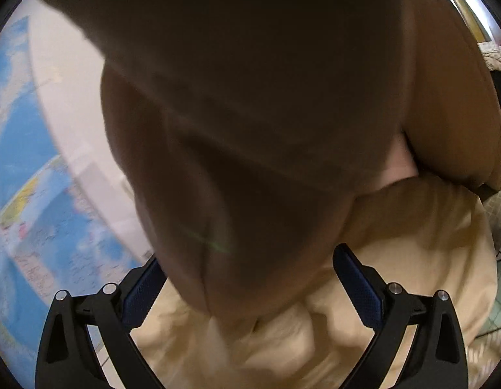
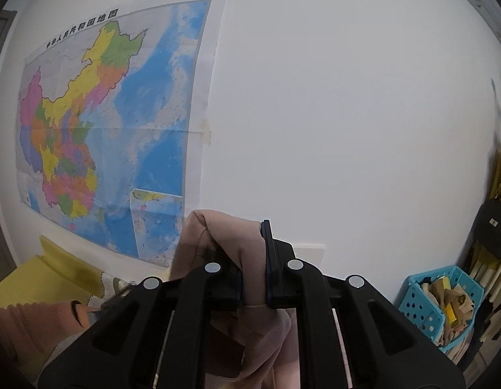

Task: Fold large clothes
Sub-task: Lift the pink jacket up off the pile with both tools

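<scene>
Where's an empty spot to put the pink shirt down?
None is clearly bare. The cream bedding under the left claw is rumpled and covered by the hanging garment. The blue basket is full. The yellow cloth looks freest.

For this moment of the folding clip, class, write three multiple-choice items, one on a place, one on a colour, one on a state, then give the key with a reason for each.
1. Where is the map?
A. On the wall
B. On the floor
C. In the basket

2. What colour is the basket?
A. Red
B. Blue
C. White

3. How is the right gripper?
A. Wide open and holding nothing
B. Shut on the pink cloth
C. Shut on a bag strap

Key:
1. A: the map hangs flat on the white wall, taped at its edge.
2. B: its holed plastic walls are bright blue.
3. B: the pink cloth is pinched between the two pads and hangs below them.

The left gripper stands open, with brown cloth hanging in front of it.
</scene>
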Motion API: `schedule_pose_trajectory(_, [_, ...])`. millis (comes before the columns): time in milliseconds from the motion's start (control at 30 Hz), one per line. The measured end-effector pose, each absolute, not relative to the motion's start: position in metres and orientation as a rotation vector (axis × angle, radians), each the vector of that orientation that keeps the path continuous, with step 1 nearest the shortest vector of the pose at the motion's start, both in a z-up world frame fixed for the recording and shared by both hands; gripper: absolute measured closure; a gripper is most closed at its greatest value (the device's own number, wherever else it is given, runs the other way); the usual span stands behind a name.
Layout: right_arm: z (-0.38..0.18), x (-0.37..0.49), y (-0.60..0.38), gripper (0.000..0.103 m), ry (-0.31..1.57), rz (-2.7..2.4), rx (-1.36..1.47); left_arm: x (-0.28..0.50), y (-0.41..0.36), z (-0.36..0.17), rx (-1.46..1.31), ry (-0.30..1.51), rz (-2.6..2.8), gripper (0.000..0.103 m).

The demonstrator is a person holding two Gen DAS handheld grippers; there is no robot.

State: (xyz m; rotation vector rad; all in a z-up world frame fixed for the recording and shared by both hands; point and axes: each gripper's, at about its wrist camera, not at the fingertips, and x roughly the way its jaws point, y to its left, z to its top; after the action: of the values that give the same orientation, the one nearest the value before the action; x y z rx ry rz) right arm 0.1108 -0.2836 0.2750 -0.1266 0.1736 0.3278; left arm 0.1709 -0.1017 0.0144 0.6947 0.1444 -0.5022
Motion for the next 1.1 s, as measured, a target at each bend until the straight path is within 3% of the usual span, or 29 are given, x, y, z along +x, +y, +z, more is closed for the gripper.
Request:
schedule_pose_trajectory(33, [0.275, 0.111, -0.283, 0.093, 0.172, 0.324, -0.131, 0.177, -0.103, 0.015, 0.685, 0.155, -0.483, 0.044])
schedule_pose_trajectory(67, [0.275, 0.110, -0.284, 0.093, 0.175, 0.328, -0.121, 0.186, -0.104, 0.018, 0.666, 0.198, -0.481, 0.085])
schedule_pose_trajectory(100, [0.276, 0.110, -0.286, 0.093, 0.176, 0.327, -0.114, 0.192, -0.105, 0.022, 0.642, 0.234, -0.480, 0.094])
schedule_pose_trajectory(300, [0.314, 0.071, -0.305, 0.093, 0.093, 0.297, -0.070, 0.166, -0.065, 0.109, 0.387, 0.099, -0.438, 0.096])
schedule_pose_trajectory(600, [0.407, -0.079, -0.302, 0.093, -0.155, 0.397, -0.086, 0.015, 0.039, 0.272, 0.168, -0.191, -0.281, 0.095])
schedule_pose_trajectory(767, [0.402, -0.125, -0.294, 0.093, -0.162, 0.552, -0.038, -0.087, 0.092, 0.302, 0.206, -0.243, -0.128, 0.095])
schedule_pose_trajectory(1033, [0.371, -0.144, -0.258, 0.093, -0.080, 0.869, 0.067, -0.242, 0.135, 0.315, 0.342, -0.166, 0.131, 0.095])
schedule_pose_trajectory(1100, [0.367, -0.149, -0.245, 0.093, -0.078, 0.914, 0.062, -0.251, 0.140, 0.313, 0.347, -0.135, 0.147, 0.095])
